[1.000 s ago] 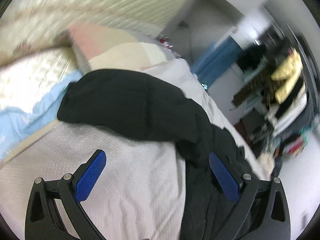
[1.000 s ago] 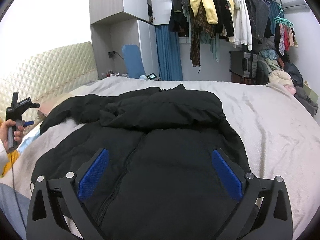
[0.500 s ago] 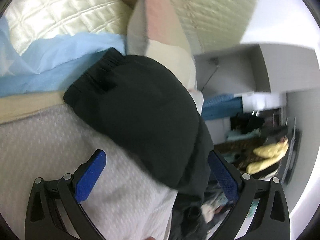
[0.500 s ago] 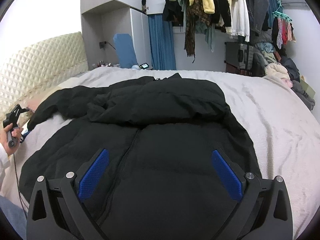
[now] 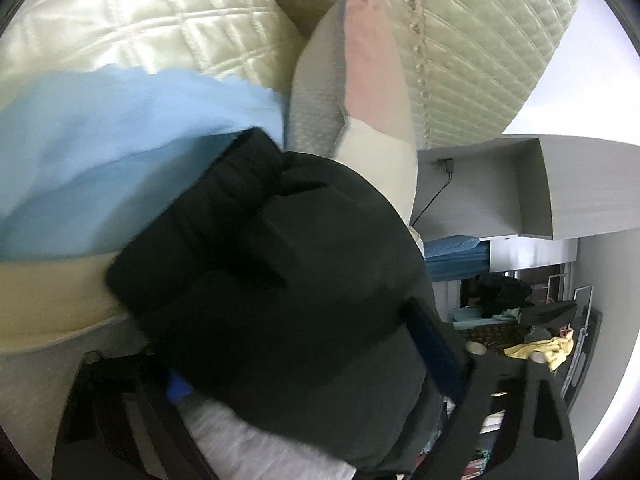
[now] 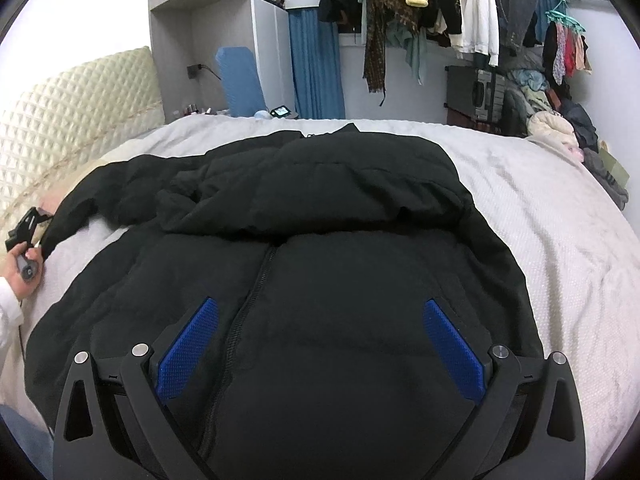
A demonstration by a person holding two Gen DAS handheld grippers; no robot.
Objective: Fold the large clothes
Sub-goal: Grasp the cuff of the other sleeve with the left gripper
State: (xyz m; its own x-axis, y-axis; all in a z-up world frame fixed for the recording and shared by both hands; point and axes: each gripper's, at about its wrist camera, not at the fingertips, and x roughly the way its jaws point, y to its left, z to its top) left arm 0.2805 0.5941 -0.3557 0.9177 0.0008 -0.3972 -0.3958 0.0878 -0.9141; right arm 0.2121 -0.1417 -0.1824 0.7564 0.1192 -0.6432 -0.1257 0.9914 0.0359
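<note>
1. While its jaws are closing, the left gripper (image 5: 304, 376) has the end of a sleeve (image 5: 256, 264) between its blue pads (image 5: 434, 344), but whether the pads already press the fabric cannot be told; the near pad is mostly hidden under the cloth.
2. Ahead of the right gripper (image 6: 320, 356), which hangs with its jaws wide and nothing between them, a black padded jacket (image 6: 320, 264) lies spread front-up on a bed (image 6: 540, 208), its zipper (image 6: 256, 292) running away from the tool toward the collar.
3. Far to that tool's left, a hand (image 6: 20, 272) brings the left gripper to the sleeve where it reaches toward the headboard (image 6: 72, 120).
4. Beyond the left tool's tips sit a blue cloth (image 5: 100, 160), a pink and grey pillow (image 5: 360, 80) and quilted cream bedding (image 5: 140, 20), all close to the cuff.
5. Risk, as judged: the puffy sleeve may squash and slide out if only the outer layer is pinched, so the fold would sag halfway.
6. Risk, as judged: a deep bite could catch the bedsheet or the blue cloth along with the cuff and drag it over the jacket.
7. With the right tool not pinning the body, a hard pull on the sleeve could shift the whole jacket and skew the fold.
</note>
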